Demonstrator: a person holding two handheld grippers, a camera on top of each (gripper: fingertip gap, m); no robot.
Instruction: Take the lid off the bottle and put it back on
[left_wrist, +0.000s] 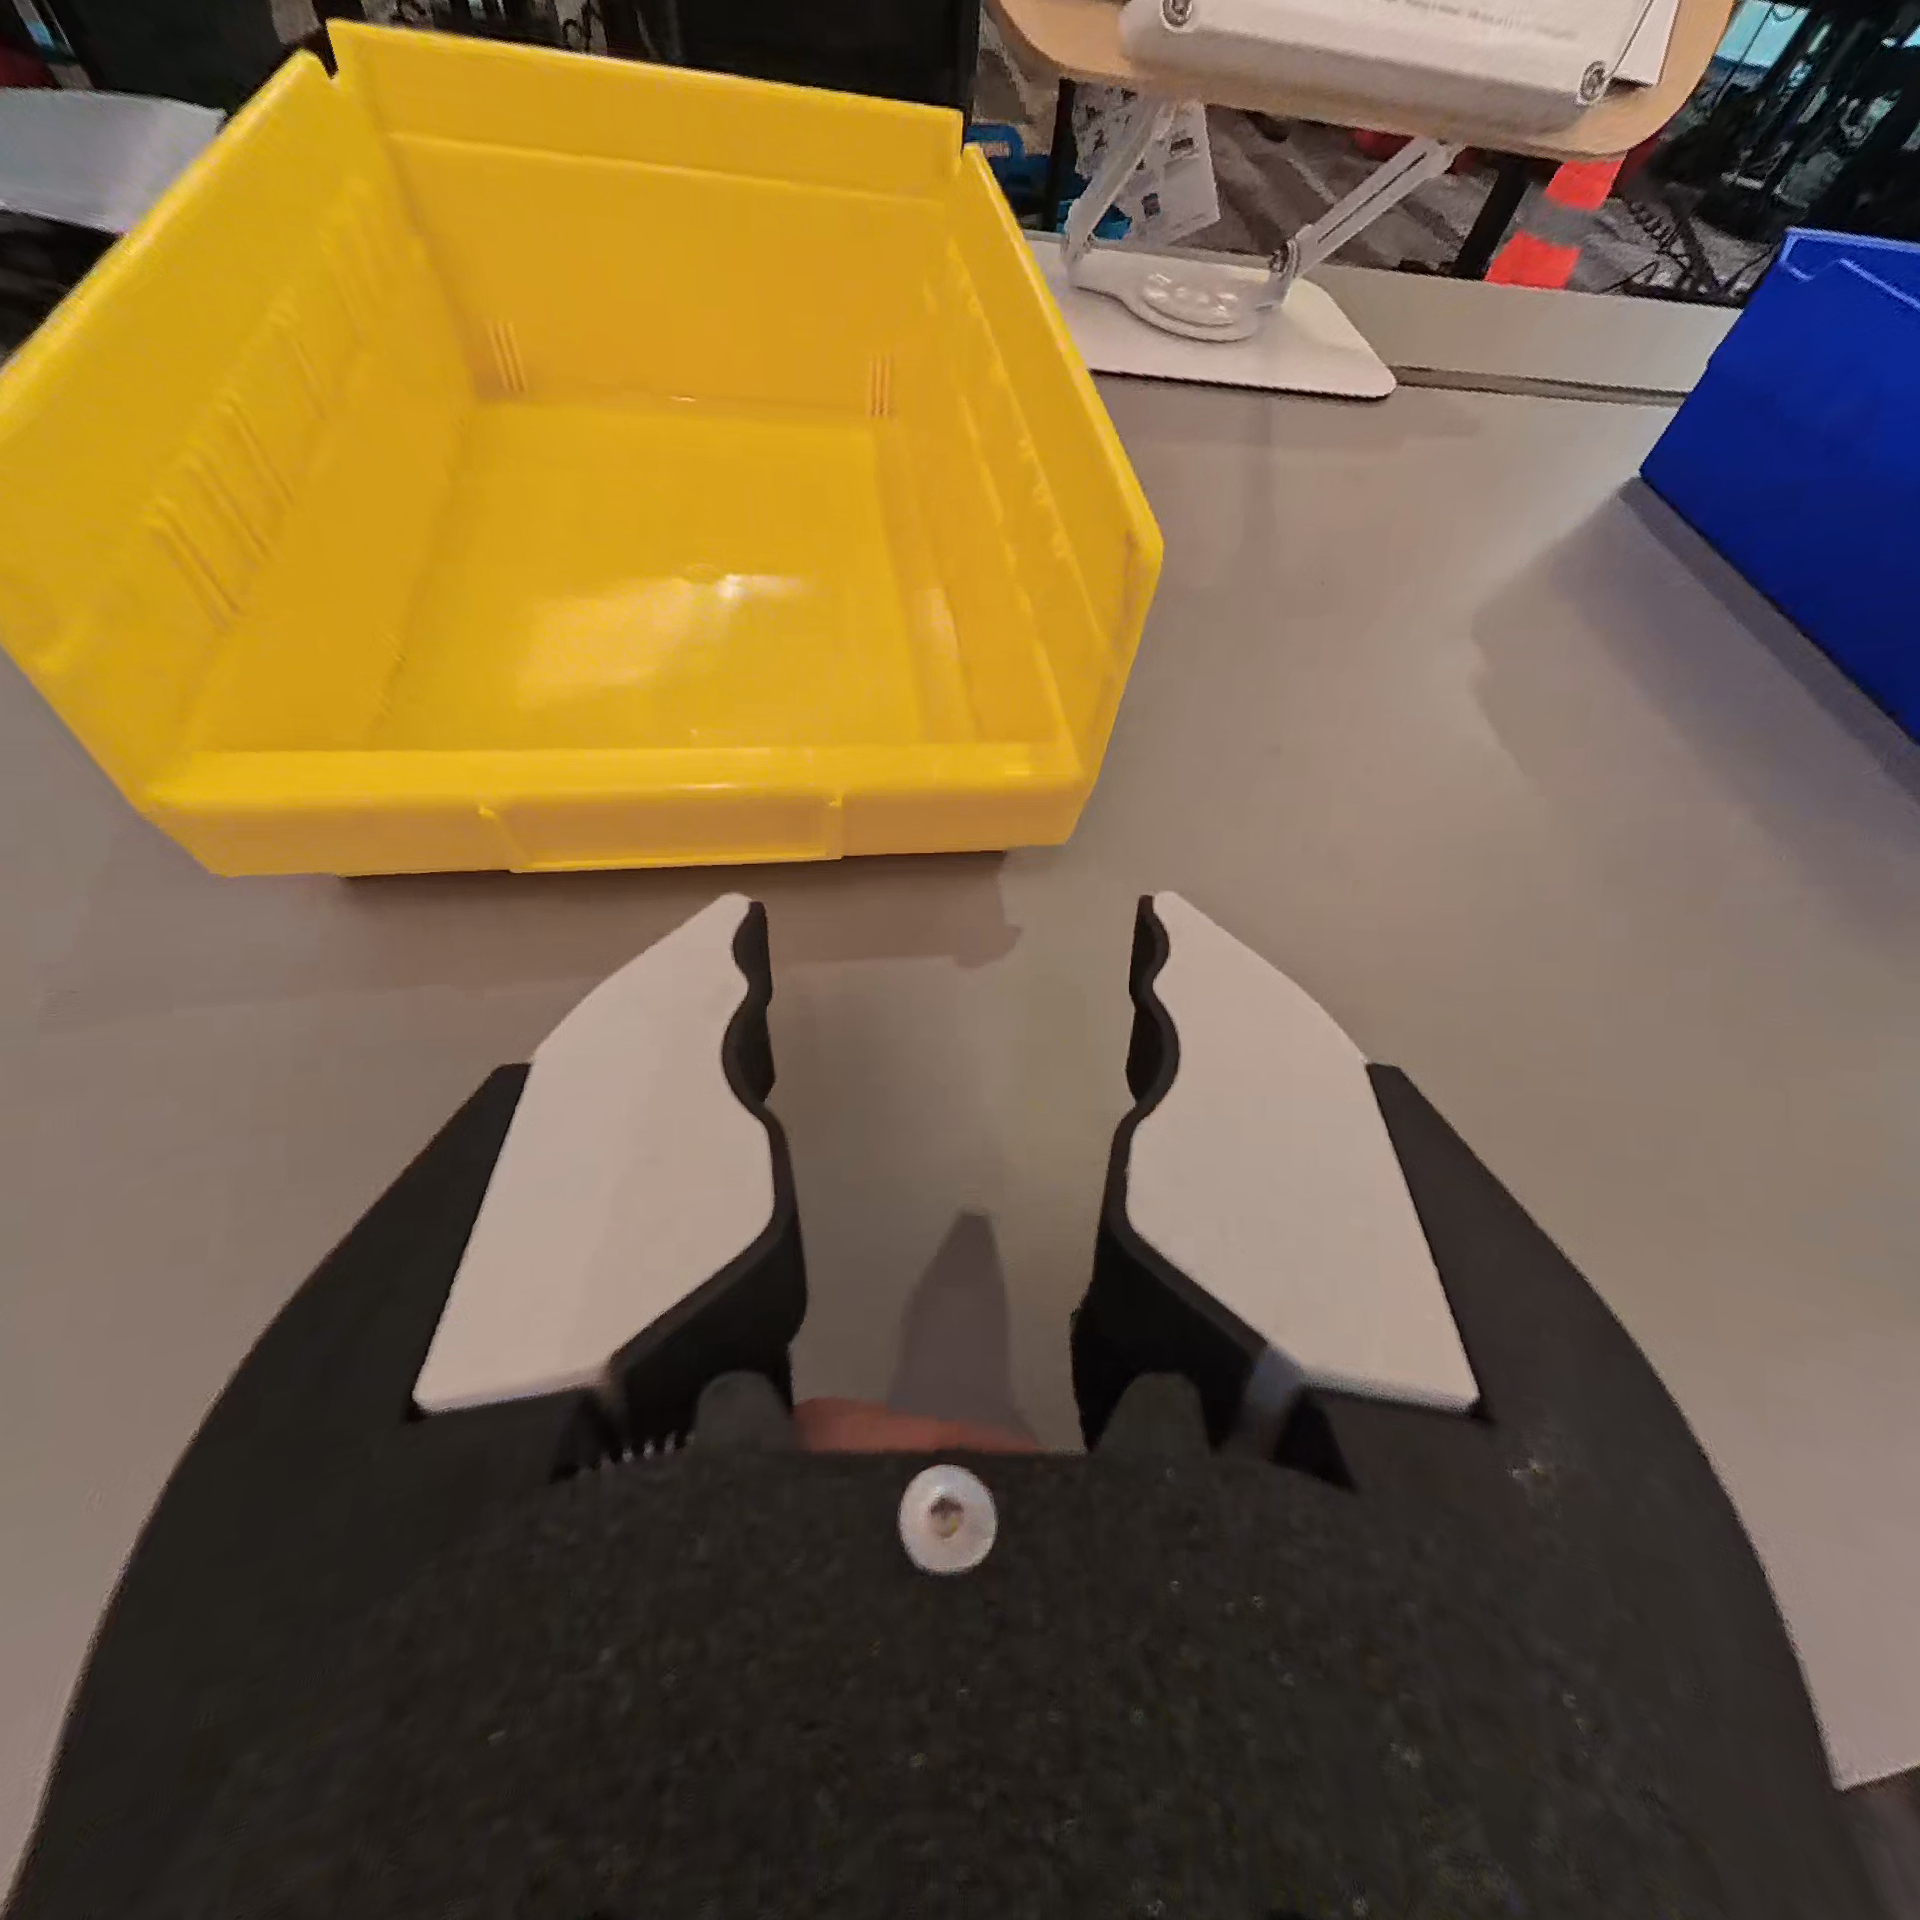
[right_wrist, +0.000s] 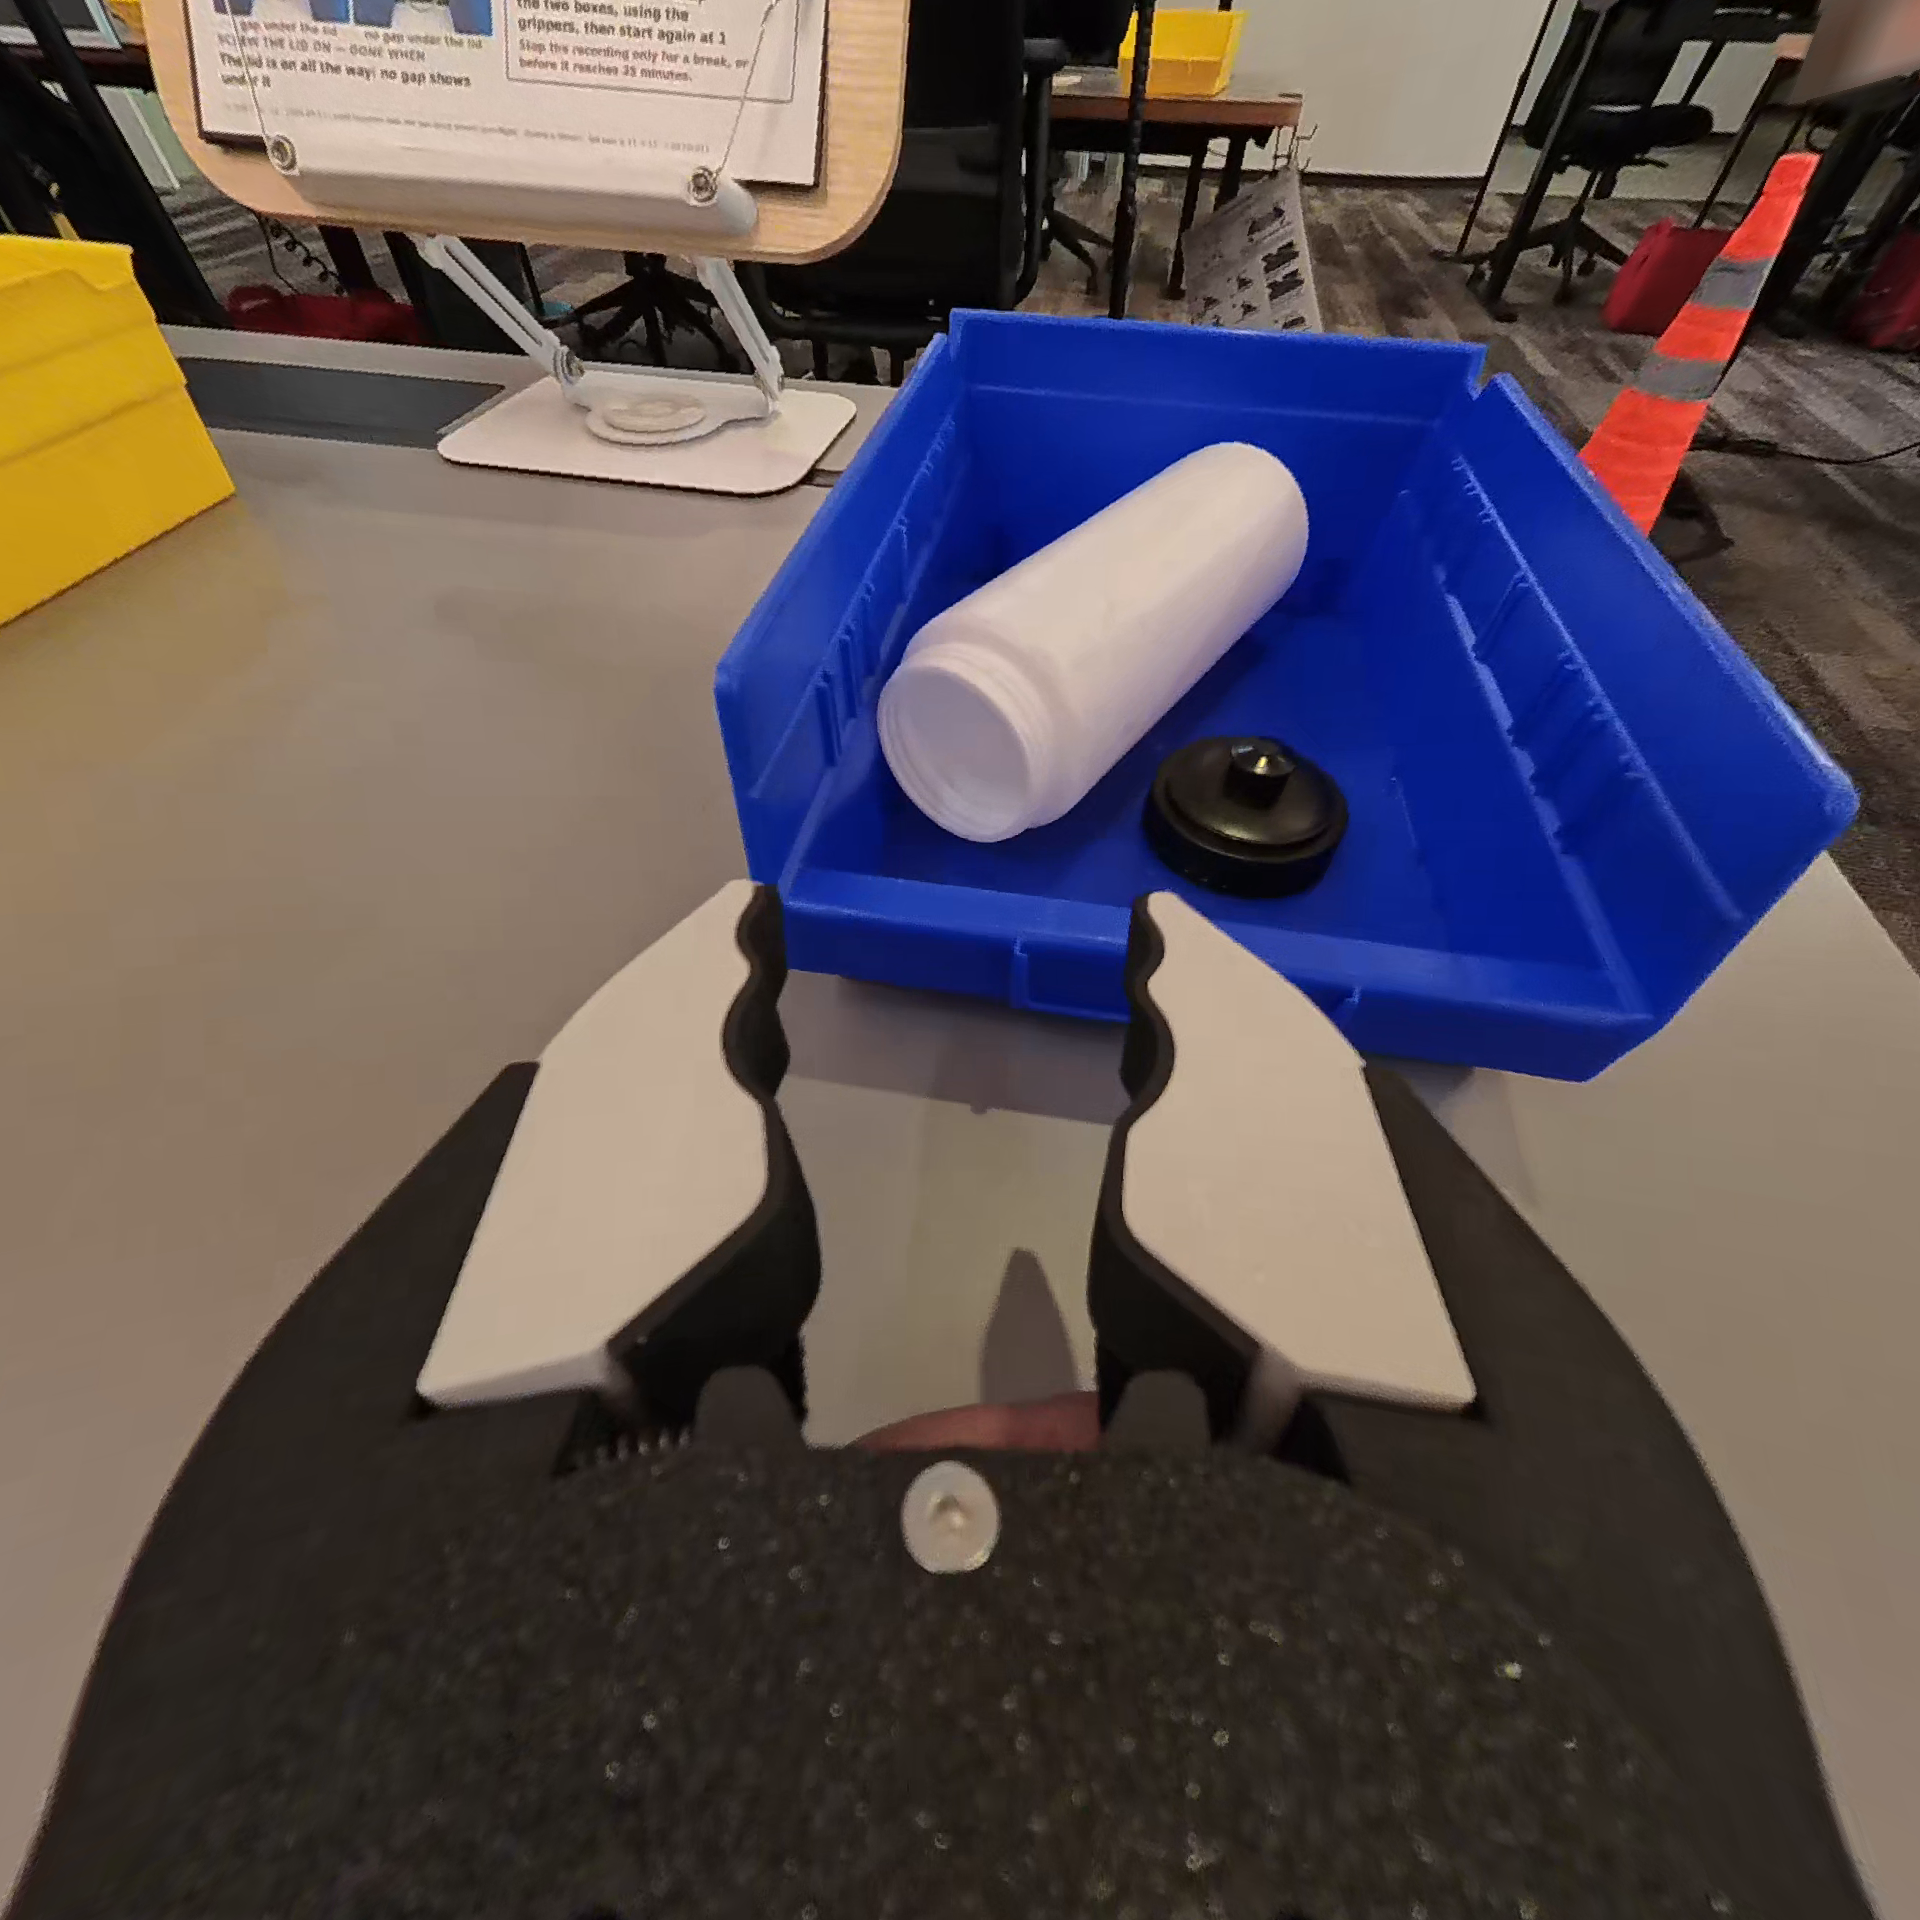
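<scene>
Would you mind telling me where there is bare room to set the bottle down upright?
The yellow bin is empty inside. The grey table lies bare between the yellow bin and the blue bin, in front of the white stand base. The blue bin is crowded: the white bottle lies on its side beside the black lid.

A white translucent plastic bottle (right_wrist: 1091, 639) lies on its side inside a blue plastic bin (right_wrist: 1621, 727), its open threaded mouth turned toward the bin's low front wall and its closed base pointing toward the back. Its round black plastic lid (right_wrist: 1245, 821), with a small knob on top, rests flat on the bin floor just beside the bottle's mouth.
</scene>
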